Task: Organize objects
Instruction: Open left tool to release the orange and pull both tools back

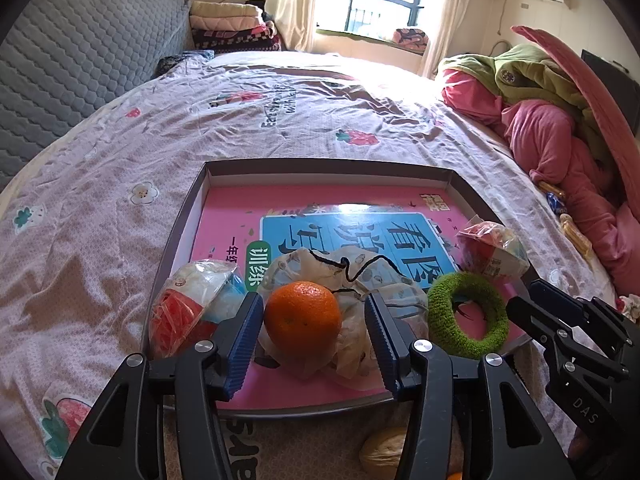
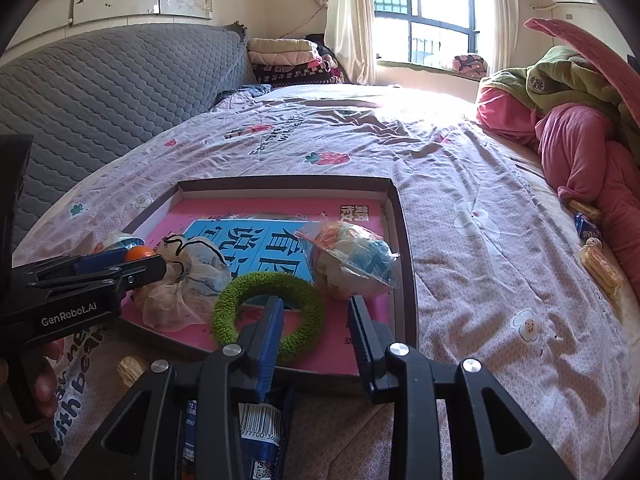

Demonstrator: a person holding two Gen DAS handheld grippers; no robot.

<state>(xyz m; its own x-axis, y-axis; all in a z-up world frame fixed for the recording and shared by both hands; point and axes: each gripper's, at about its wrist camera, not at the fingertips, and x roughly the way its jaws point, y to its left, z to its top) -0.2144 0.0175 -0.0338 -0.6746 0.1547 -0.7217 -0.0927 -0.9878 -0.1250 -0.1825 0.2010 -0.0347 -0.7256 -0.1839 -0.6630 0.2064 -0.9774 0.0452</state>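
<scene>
Bedroom bed (image 1: 280, 120) with strawberry-print sheet carries a shallow box (image 1: 332, 168). Left gripper (image 1: 314, 320) fingers spread around the orange (image 1: 303, 316), right pad apart. Right gripper (image 2: 316, 320) fingers spread, reading "GenRobot.AI", straddle the green ring (image 2: 268, 312).

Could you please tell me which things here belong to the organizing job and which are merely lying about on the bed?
Part of the job:
tray
orange, between the left gripper's open jaws
green ring
drawstring pouch
two plastic-wrapped packets
walnut, outside the tray

Just lying about:
pink and green bedding
folded blankets
grey headboard
</scene>
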